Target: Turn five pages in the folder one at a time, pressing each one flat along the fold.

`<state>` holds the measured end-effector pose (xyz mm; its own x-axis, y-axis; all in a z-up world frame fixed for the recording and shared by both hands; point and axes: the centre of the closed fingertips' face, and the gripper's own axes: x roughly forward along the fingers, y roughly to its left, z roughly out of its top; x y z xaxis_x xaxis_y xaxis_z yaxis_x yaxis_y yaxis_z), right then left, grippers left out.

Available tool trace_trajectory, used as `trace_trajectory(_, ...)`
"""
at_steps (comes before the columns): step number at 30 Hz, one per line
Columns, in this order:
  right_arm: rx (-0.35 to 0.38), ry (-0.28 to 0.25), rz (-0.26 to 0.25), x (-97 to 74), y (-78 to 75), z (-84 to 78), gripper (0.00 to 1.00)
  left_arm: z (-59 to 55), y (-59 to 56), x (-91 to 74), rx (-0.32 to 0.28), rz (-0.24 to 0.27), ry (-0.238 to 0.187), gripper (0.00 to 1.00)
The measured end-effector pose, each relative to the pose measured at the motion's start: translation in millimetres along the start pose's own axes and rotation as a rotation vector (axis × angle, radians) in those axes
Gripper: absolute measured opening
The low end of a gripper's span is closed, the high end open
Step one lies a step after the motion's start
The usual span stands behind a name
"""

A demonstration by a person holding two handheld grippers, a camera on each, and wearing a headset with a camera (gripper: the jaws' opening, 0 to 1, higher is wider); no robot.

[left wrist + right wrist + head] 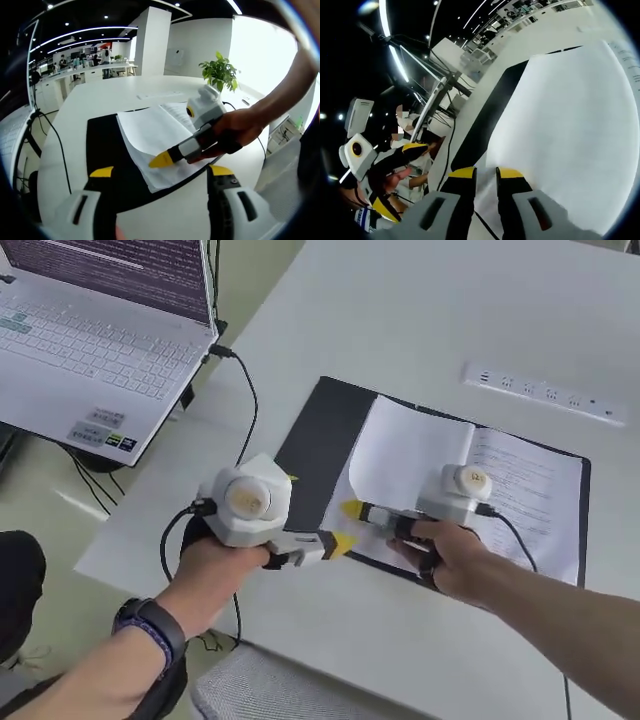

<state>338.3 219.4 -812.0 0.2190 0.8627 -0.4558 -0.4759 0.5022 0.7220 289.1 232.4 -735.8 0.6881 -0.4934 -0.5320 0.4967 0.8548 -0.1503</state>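
Pinching a page (410, 455) at its near edge, the right gripper (352, 510) holds it arched mid-turn over the open folder (320, 440) on the table (420, 330), while the left gripper (338, 543), jaws apart, hovers beside, the page likely next laid leftward and pressed along the fold.

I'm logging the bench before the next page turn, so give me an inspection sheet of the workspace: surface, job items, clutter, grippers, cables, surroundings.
Surface: white table, carrying the work.
Job's things: black folder lies open; a blank page is lifted and curling; a printed page lies flat on the right.
Clutter: open laptop beside the table's left edge; power strip on the table.
Grippers: right gripper shut on the blank page's edge; left gripper open, holding nothing.
Cables: black cable runs from the laptop's side; gripper cables trail back.
Surroundings: open office, potted plant, ceiling lights.
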Motion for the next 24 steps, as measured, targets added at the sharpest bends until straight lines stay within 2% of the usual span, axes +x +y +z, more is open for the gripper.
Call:
trace_trajectory(7, 0.002, -0.006, 0.026, -1.4, 10.1, -0.5, 0.28, -0.3, -3.0, 0.9, 0.006, -0.008, 0.006, 0.73)
trace_trajectory(12, -0.017, -0.002, 0.062, -4.5, 23.1, -3.1, 0.40, 0.6, -4.8, 2.1, 0.002, -0.010, 0.004, 0.72)
trace_trajectory(19, -0.026, -0.018, 0.066, -10.6, 24.8, -0.2, 0.46, -2.7, -13.0, 6.8, 0.018, -0.022, 0.018, 0.69)
trace_trajectory(23, -0.023, -0.049, 0.074, -19.8, 25.3, 9.0, 0.45, -1.9, -13.5, 10.3, 0.010, -0.024, 0.018, 0.66)
trace_trajectory(24, -0.024, -0.073, 0.072, -25.2, 25.3, 15.2, 0.45, -1.5, -13.5, 11.4, 0.010, -0.023, 0.018, 0.65)
